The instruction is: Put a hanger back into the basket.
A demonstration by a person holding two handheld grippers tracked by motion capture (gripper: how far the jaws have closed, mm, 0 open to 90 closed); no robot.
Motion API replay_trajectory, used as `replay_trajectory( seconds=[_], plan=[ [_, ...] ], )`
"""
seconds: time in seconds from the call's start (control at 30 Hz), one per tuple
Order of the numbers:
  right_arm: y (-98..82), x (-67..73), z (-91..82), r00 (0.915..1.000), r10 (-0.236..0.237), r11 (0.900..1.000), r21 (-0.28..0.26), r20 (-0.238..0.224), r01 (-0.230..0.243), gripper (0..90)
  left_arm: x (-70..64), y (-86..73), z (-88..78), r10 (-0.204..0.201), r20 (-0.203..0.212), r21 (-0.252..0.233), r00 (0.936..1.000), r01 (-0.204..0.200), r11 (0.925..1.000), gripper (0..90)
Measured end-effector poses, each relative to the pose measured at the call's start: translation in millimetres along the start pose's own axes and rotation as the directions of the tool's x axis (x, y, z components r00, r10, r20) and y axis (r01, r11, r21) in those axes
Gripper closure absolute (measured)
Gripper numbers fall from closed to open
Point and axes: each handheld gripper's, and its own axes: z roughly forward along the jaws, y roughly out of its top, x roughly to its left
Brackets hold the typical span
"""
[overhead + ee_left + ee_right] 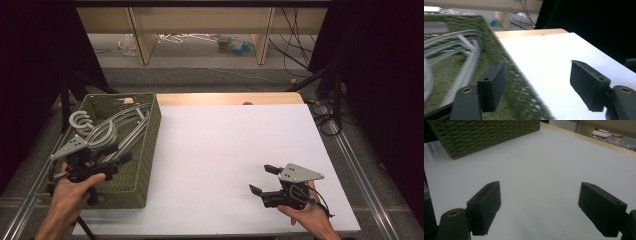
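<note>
A green woven basket [150, 131] stands at the table's left and holds several grey plastic hangers [116, 126], their hooks toward its far left corner. My left gripper [119, 153] hovers open over the basket's near half, just inside its right rim. In the left gripper view its jaws [540, 85] straddle the basket's right wall [512, 75], with the hangers [461, 47] to the left and nothing between them. My right gripper [262, 179] is held open low over the white table near its front right. Its jaws [542, 207] are empty and face the basket [481, 135].
The white tabletop [235, 140] lies bare between basket and right gripper, with a wooden edge [225, 98] at the back. Beyond it is a floor with wooden shelf legs [142, 40], scattered items and cables [300, 55]. Dark curtains flank both sides.
</note>
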Motion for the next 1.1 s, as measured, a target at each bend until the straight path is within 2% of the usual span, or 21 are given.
replay_trajectory(
  seconds=[0.1,0.3,0.37,0.4,0.47,0.53,0.63,0.7,0.73,0.8,0.87,0.93,0.97,1.07,1.1],
  plan=[
    [0.3,0.1,-0.3,1.0,0.005,1.0,-0.004,-0.002,-0.005,18.5,-12.3,-2.4,6.2,0.033,0.03,-0.004,0.999,-0.033,0.9994,27.6],
    [0.8,1.5,-0.6,0.9998,0.013,1.0,-0.005,-0.017,-0.014,17.8,-36.7,-5.5,15.9,0.074,0.076,-0.019,0.9943,-0.073,0.9972,26.0],
    [0.7,1.9,-0.7,0.9998,0.015,1.0,-0.007,-0.015,-0.015,17.8,-40.3,-6.1,17.1,0.079,0.08,-0.007,0.9937,-0.079,0.9969,25.4],
    [1.1,1.2,-0.4,0.9999,0.002,1.0,-0.023,-0.016,-0.002,17.8,-46.7,-7.5,19.4,0.098,0.087,-0.01,0.9914,-0.098,0.9952,25.4],
    [1.3,1.9,-0.7,0.9997,0.01,1.0,-0.022,-0.022,-0.011,17.8,-53.4,-8.9,21.5,0.13,0.083,-0.011,0.988,-0.13,0.9915,25.0],
    [1.3,2.8,-0.9,0.9994,0.021,1.0,-0.017,-0.029,-0.022,17.8,-57.4,-10.4,22.8,0.134,0.082,-0.012,0.9876,-0.133,0.991,21.8],
    [2.0,4.3,-1.1,0.9994,0.02,1.0,-0.019,-0.027,-0.02,17.8,-67.5,-16.7,26.6,0.143,0.107,-0.021,0.9839,-0.142,0.9897,19.9],
    [1.8,4.8,0.1,0.9993,0.011,0.999,-0.039,-0.034,-0.012,17.8,-73.9,-21.7,28.9,0.16,0.113,-0.014,0.9805,-0.16,0.987,16.6],
    [2.1,6.3,-0.4,0.9993,0.021,0.999,-0.029,-0.032,-0.022,17.7,-73.9,-21.7,28.9,0.16,0.113,-0.014,0.9805,-0.16,0.987,16.6],
    [2.2,6.7,-0.6,0.9993,0.018,1.0,-0.022,-0.032,-0.019,17.7,-80.3,-28.9,31.7,0.139,0.147,-0.013,0.9793,-0.139,0.9902,16.4],
    [2.1,7.4,-0.4,0.999,0.019,1.0,-0.023,-0.041,-0.02,17.7,-83.1,-32.3,32.8,0.143,0.152,-0.012,0.9779,-0.143,0.9897,16.1],
    [2.1,7.7,-0.5,0.9995,0.004,1.0,-0.03,-0.03,-0.005,17.6,-86.1,-37.0,34.7,0.143,0.165,-0.01,0.9759,-0.143,0.9896,15.9],
    [2.2,9.7,-0.3,0.9985,0.02,1.0,-0.017,-0.051,-0.021,17.6,-89.2,-42.9,36.4,0.15,0.175,-0.011,0.9731,-0.15,0.9886,15.9],
    [1.8,11.3,-1.8,0.9993,0.002,0.999,-0.037,-0.037,-0.004,17.0,-91.1,-50.5,37.9,0.163,0.157,-0.03,0.974,-0.16,0.9867,15.9],
    [1.9,12.3,-2.8,0.9989,0.008,0.999,-0.034,-0.046,-0.01,16.8,-92.6,-54.6,38.5,0.144,0.144,-0.027,0.979,-0.142,0.9895,15.9]
  ],
)
